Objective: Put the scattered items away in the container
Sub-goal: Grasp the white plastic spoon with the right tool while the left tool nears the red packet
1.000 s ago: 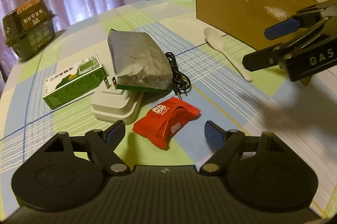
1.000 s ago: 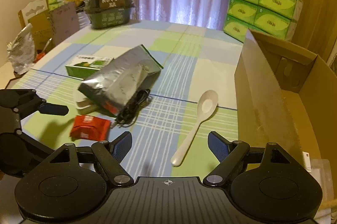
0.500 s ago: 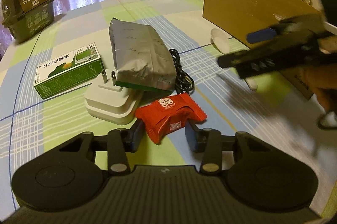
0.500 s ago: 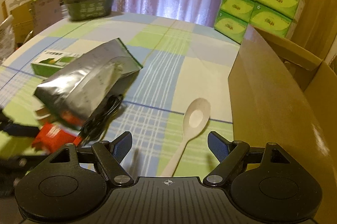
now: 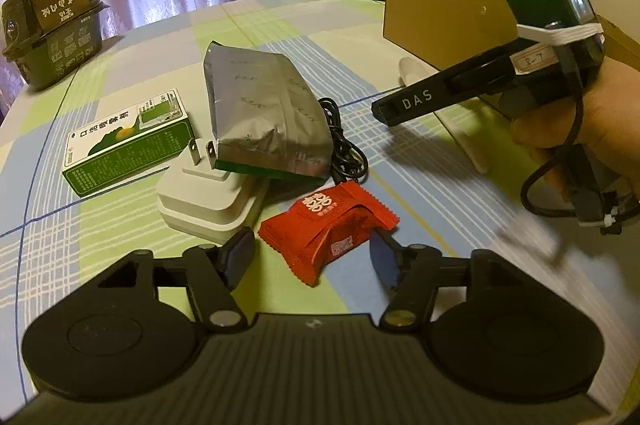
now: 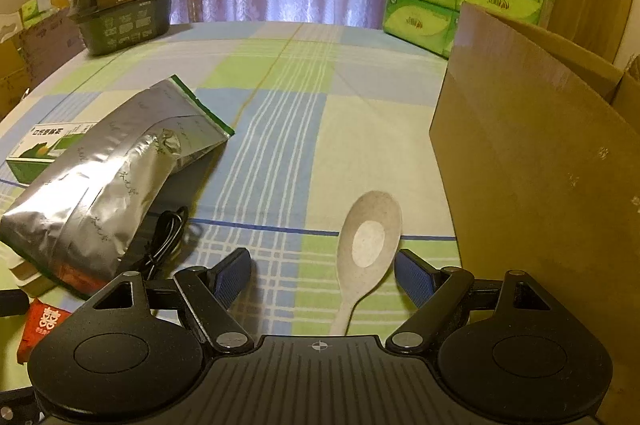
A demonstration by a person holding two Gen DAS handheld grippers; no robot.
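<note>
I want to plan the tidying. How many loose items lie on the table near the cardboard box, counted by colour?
Red: 1, snack packet
Silver: 1, foil bag
Green: 1, small carton
White: 2, plug adapter, spoon
Black: 1, cable
Total: 6

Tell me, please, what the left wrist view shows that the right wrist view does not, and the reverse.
Only the left wrist view shows the white plug adapter's prongs, the hand holding the right gripper, and the left gripper straddling the red packet. Only the right wrist view shows the right gripper straddling the whole spoon. Both show the silver pouch, green box and cardboard box.
</note>
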